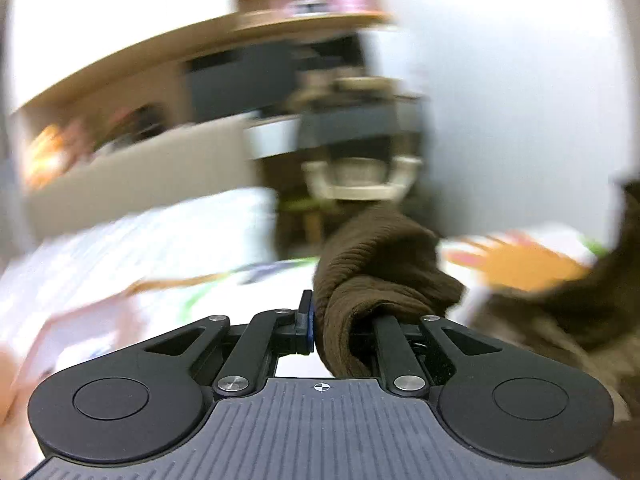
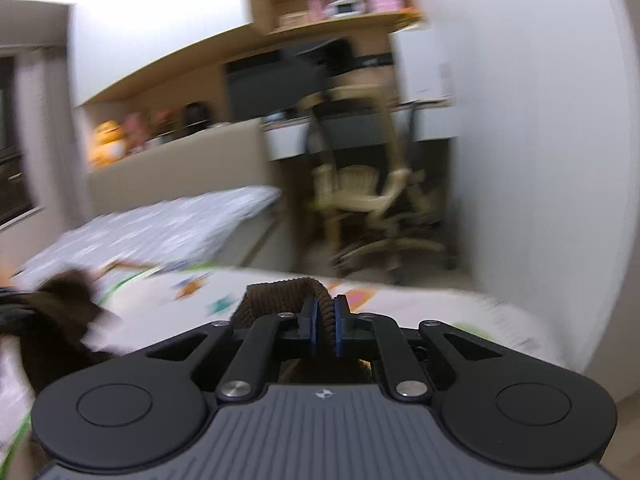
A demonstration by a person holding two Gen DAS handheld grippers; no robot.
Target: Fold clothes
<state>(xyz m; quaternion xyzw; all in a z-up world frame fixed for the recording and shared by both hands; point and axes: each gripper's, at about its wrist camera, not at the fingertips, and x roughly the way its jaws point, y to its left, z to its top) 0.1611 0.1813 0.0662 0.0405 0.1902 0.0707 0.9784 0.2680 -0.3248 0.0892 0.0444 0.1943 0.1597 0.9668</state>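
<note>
Both grippers level above the bed: left gripper (image 1: 320, 320) and right gripper (image 2: 327, 326) each pinch the brown ribbed garment (image 1: 372, 264).

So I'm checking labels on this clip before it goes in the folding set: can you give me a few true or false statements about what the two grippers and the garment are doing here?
1. The right gripper is shut on a ribbed edge of the brown garment. True.
2. The left gripper is open and holds nothing. False: brown fabric is bunched between its fingers.
3. The garment is bright orange. False: it is dark brown and ribbed.
4. A beige office chair stands beyond the patterned sheet. True.
</note>
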